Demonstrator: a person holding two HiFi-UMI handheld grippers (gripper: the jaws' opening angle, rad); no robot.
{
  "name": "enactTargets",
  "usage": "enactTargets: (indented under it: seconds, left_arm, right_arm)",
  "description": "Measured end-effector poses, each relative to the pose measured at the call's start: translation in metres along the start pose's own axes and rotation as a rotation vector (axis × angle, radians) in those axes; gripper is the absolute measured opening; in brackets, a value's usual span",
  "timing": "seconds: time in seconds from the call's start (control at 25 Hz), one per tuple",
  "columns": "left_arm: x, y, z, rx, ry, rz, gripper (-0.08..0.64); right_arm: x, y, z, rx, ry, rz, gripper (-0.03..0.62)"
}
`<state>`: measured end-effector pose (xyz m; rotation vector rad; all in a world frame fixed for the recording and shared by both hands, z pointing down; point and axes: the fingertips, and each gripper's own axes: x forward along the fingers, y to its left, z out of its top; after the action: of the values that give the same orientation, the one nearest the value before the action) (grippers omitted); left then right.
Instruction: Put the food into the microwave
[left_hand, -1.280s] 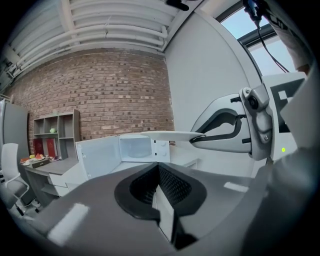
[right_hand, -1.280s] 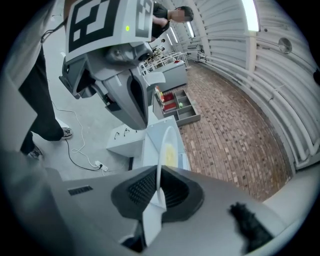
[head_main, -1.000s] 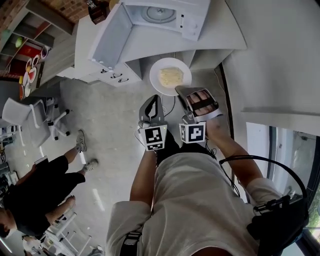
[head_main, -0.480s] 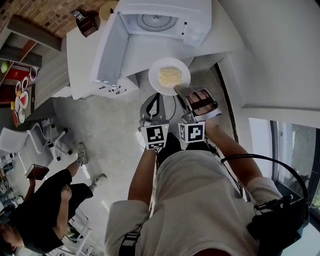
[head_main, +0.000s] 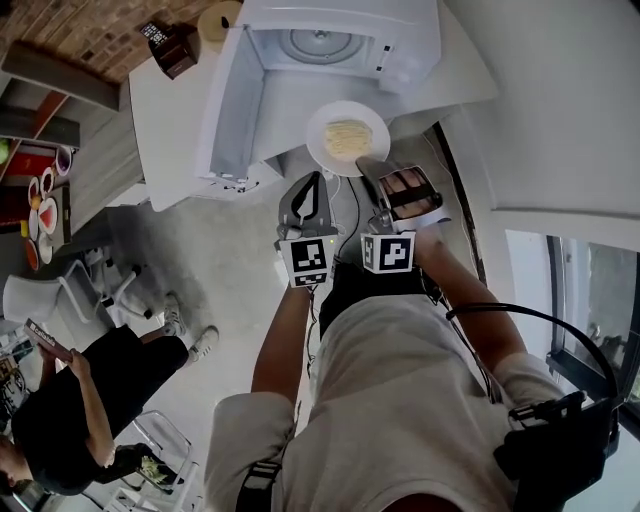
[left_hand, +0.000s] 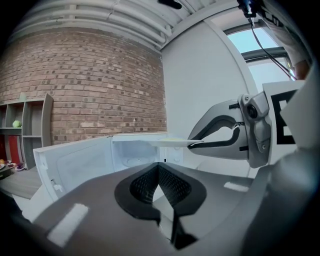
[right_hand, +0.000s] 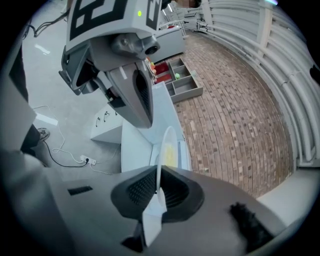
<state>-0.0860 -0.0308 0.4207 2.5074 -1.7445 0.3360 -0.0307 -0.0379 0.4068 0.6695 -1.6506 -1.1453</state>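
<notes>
We pinch the round white plate (head_main: 322, 148) by its near rim in our right gripper (head_main: 368, 163), jaws clamped on it. A flat, pale yellow heap of food (head_main: 346, 136) covers its middle. The plate hangs level just before the open microwave (head_main: 400, 40). Our left gripper (head_main: 312, 182) has its jaws together, empty.
</notes>
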Motion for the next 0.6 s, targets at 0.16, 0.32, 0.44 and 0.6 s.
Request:
enactTargets:
  seconds: [0.16,0.32,0.44,0.6]
  left_arm:
    - [0.018,0.008,0.001,-0.004,-0.005,0.015,0.006]
    - [0.038,0.013,-0.001,-0.009,-0.005,0.030,0.006]
    - [0.058,0.021,-0.002,-0.014,-0.010,0.042,0.006]
    - [0.080,0.028,-0.017,0.011,0.010,0.042,0.006]
  right_arm:
    - [0.017,-0.005,-0.007,0.004,0.001,-0.002,0.021]
    - [0.040,-0.007,-0.022,-0.007,0.013,-0.004,0.021]
    - [0.064,-0.012,-0.033,-0.008,0.023,-0.005,0.021]
    - [0.094,-0.011,-0.043,0.003,0.019,-0.004,0.021]
